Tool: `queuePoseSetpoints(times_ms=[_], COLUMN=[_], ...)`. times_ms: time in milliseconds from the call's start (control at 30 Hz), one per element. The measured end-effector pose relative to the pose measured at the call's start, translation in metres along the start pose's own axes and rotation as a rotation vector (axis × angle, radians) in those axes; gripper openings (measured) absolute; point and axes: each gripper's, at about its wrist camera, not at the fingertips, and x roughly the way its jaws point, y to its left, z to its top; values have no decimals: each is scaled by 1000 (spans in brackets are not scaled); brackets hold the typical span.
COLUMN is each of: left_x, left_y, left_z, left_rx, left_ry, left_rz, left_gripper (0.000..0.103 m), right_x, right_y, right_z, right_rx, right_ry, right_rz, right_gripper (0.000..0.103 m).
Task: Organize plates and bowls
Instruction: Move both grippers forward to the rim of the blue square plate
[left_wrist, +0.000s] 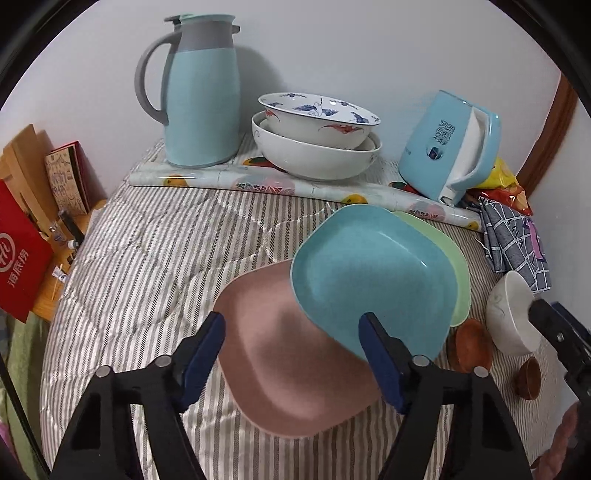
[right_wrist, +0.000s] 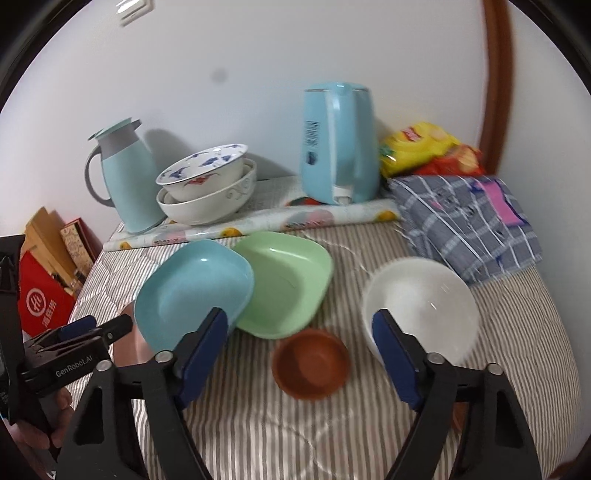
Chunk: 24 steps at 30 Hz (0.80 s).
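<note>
Nearest, the left gripper (left_wrist: 291, 354) hangs over the pink plate (left_wrist: 291, 373), jaws spread, pinching nothing; the right gripper (right_wrist: 299, 350) likewise over the brown bowl (right_wrist: 311, 363). Blue plate (left_wrist: 373, 277), green plate (right_wrist: 284, 284) and white bowl (right_wrist: 421, 306) lie loose on the bed (unsorted, I judge); only the far bowls (left_wrist: 314, 140) are stacked; a second brown bowl (left_wrist: 526, 378) is half hidden.

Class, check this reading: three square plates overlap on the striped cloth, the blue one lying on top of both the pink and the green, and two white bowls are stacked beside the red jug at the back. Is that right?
One detail is wrong: the jug is light blue with a grey handle, not red, as the left wrist view shows. The rest holds: blue plate over the pink plate and green plate, stacked bowls beside the jug.
</note>
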Motion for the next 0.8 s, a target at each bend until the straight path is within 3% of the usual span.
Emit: queuePoseSetpoints(times_ms=[167,567,633,800], left_x=[15,42,47,61], left_y=[3,0,-1,-3], left_z=[3,7,8,10], left_rx=[-25,-85,-90,-103], left_ry=[26,85,96,131], left_rz=[-42,-117,-124,-143], left_gripper=[57,57,53,36], right_x=[27,100,111,129], right_y=[11,43,47,52], right_z=[19,41,40,36], right_rx=[-51,-216,-238,-245], right_ry=[4,79,99,147], right_rz=[34,94,99,141], right_gripper=[70,57,57,30])
